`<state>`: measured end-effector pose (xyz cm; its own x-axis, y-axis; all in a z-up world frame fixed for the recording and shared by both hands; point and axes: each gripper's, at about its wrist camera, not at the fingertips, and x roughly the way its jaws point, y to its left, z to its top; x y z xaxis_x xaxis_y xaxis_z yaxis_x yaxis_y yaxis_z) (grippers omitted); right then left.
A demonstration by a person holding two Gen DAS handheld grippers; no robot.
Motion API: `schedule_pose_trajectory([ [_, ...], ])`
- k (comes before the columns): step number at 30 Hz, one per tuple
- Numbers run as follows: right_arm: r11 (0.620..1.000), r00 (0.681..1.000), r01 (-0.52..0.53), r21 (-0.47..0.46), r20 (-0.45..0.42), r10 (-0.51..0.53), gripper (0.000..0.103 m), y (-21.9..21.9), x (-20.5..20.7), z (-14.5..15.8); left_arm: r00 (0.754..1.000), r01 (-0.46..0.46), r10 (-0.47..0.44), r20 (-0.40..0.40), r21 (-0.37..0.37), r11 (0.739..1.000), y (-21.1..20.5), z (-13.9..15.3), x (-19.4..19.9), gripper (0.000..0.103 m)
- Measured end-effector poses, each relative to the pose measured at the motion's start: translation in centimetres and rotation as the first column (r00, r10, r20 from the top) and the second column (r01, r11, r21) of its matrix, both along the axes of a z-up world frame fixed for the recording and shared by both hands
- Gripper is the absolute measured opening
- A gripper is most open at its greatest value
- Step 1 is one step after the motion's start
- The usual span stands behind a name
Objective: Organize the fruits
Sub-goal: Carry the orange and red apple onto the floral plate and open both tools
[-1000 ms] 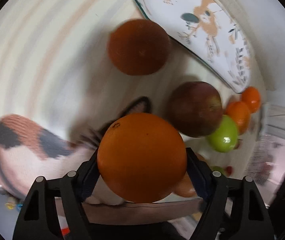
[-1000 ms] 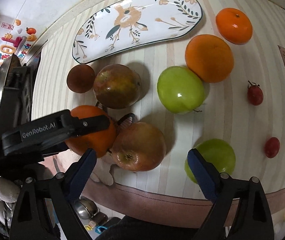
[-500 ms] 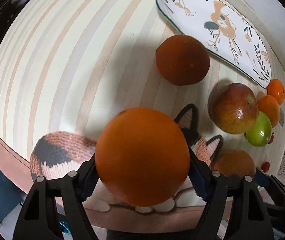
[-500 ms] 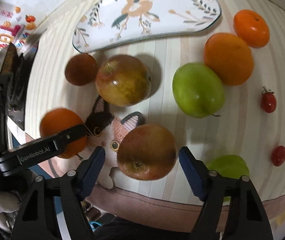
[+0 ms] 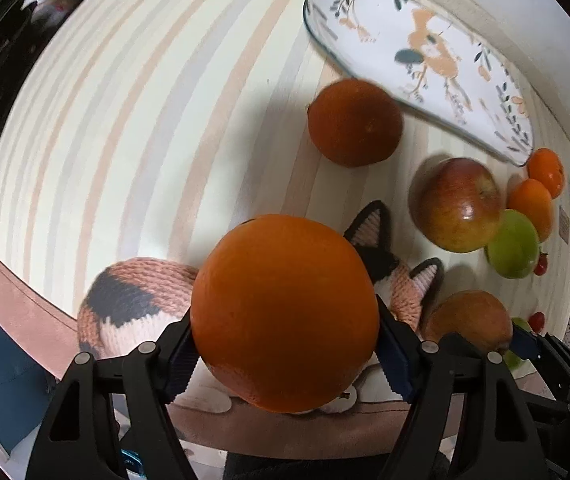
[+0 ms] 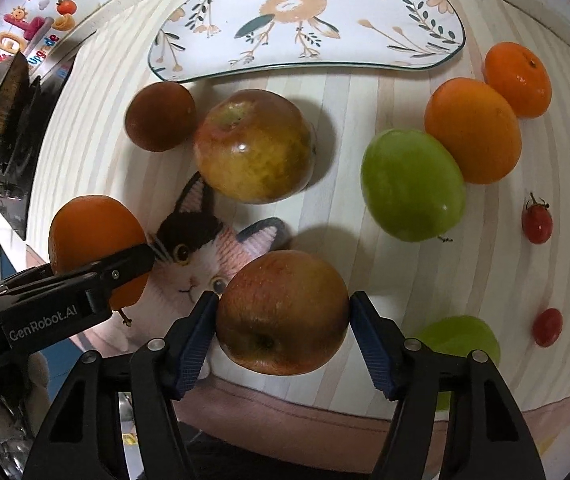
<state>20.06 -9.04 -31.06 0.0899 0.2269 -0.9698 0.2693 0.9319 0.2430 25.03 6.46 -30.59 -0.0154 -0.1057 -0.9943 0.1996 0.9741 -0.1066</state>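
Note:
My left gripper is shut on a large orange, held above the striped table. In the right wrist view this orange hangs at the left behind one black left finger. My right gripper points down at the front of the table. Its jaws are closing on a red apple, and both blue pads touch the apple's sides. A long floral plate lies bare at the back.
A dark tangerine, a second red apple, a green apple, an orange and a tangerine lie before the plate. Two cherry tomatoes and another green fruit sit right. A knitted cat mat lies at the front edge.
The left gripper has carried the orange up and away from the other fruit. The right gripper has shifted over the near red apple, and its jaws have narrowed from wide apart onto the apple's sides.

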Motion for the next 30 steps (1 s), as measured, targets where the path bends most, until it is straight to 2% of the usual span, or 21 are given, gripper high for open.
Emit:
schedule_pose_trajectory([
  [5,0.999,0.999,-0.003,0.05,0.05,0.0,0.069,-0.5,0.0,2.7,0.999,0.007,-0.005,0.049,-0.044,0.999,-0.8,3.6,0.5,0.075],
  [10,0.996,0.991,0.002,0.087,0.136,-0.014,0.069,-2.6,0.9,6.9,0.996,0.019,-0.007,0.093,-0.124,0.992,-0.9,7.8,2.8,0.075],
  [12,0.995,0.987,0.008,0.1,0.161,-0.024,0.069,-3.8,1.9,8.2,0.994,0.016,0.001,0.11,-0.151,0.988,-2.2,9.5,5.2,0.075],
  [16,0.994,0.977,0.04,0.102,0.205,-0.06,0.069,-6.1,5.6,9.9,0.993,0.022,0.002,0.121,-0.194,0.981,-5.8,10.6,9.8,0.075],
  [19,0.995,0.972,0.073,0.068,0.217,-0.086,0.069,-8.6,8.4,9.6,0.993,0.028,-0.004,0.117,-0.201,0.979,-7.9,10.2,12.7,0.075],
  [21,0.996,0.972,0.083,0.017,0.219,-0.085,0.069,-9.9,11.0,8.3,0.995,0.033,-0.013,0.1,-0.193,0.981,-9.1,9.3,15.1,0.075],
  [25,0.996,0.98,0.074,-0.042,0.188,-0.065,0.069,-10.9,15.5,5.4,0.997,0.08,-0.075,0.032,-0.179,0.981,-11.7,5.6,18.6,0.075],
  [30,0.995,0.987,0.033,-0.093,0.159,-0.018,0.069,-12.1,18.6,2.7,0.994,0.065,-0.079,-0.074,-0.179,0.982,-13.1,1.7,20.8,0.075],
])
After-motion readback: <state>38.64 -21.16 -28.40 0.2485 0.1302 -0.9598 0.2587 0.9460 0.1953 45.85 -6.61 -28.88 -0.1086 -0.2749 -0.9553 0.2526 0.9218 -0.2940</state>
